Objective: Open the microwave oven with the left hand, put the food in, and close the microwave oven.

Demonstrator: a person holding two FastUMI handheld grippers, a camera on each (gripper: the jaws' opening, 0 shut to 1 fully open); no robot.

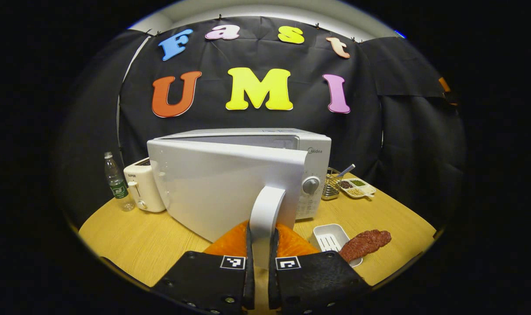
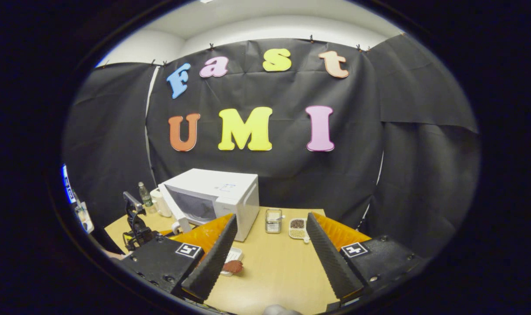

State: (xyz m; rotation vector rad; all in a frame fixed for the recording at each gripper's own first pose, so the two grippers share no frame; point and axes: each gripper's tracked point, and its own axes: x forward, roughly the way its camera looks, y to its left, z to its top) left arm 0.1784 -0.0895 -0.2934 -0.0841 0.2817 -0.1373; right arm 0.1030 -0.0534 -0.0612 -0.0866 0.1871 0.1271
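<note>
Left gripper (image 1: 260, 258): we find it clamped on the door handle (image 1: 265, 214).
Door (image 1: 221, 183): ajar.
Right gripper (image 2: 267, 258): apart, above bench (image 2: 274, 267).
Food (image 1: 363, 244): we note it beside tray (image 1: 328, 236).

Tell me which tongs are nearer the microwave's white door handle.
Left. The left tongs are shut on the white curved door handle. The right tongs hang open above the wooden table, well back from it.
</note>
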